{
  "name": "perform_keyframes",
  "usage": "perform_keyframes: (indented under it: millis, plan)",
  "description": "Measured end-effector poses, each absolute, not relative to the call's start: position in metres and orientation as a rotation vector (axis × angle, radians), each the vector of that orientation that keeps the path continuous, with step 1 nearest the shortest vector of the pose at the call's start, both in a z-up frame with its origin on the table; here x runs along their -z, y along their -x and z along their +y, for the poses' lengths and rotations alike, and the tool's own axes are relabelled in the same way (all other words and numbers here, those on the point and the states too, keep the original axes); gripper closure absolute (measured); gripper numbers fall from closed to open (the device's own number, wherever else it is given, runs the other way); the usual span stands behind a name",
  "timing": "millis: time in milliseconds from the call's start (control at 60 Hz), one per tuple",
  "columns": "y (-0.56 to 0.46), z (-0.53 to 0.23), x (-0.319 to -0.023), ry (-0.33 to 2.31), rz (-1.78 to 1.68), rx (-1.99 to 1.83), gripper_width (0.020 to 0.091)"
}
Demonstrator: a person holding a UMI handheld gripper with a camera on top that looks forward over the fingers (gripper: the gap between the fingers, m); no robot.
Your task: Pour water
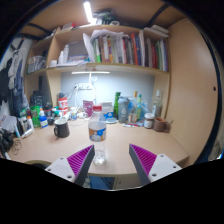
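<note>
A clear plastic water bottle [97,136] with a blue-and-white label and a white cap stands upright on the light wooden desk [120,147], just ahead of my left finger. My gripper [112,162] is open, its purple pads [80,160] spread wide with only bare desk between them. The bottle sits slightly left of the gap's middle and neither finger touches it. A dark mug [62,128] stands farther left on the desk.
Several bottles, jars and cups [130,108] line the back of the desk under a lit shelf. Books [125,50] fill the shelf above. Cables and clutter [20,125] crowd the desk's left end. A wooden side panel [190,90] closes the right.
</note>
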State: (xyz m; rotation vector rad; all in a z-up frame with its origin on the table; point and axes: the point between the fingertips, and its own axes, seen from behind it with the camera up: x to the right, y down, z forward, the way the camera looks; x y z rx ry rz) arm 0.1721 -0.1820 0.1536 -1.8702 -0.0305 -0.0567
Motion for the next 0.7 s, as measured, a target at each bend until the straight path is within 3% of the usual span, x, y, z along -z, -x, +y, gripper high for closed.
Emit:
perform_keyframes:
  millis: [183,383,417,467,700]
  plan:
    - [-0.13,-0.091,-0.084,1.83,-0.061,0.028,0.0316]
    - [-0.123,-0.023,-0.069,1.759,-0.006,0.053,0.0328]
    - [-0.122,-0.014,-0.072,1.736,0.001,0.052,0.0346]
    - [-0.124,-0.003,-0.068,1.743,0.009,0.063,0.0564]
    - [-0.127,0.006,-0.063,1.774,0.084,0.048,0.065]
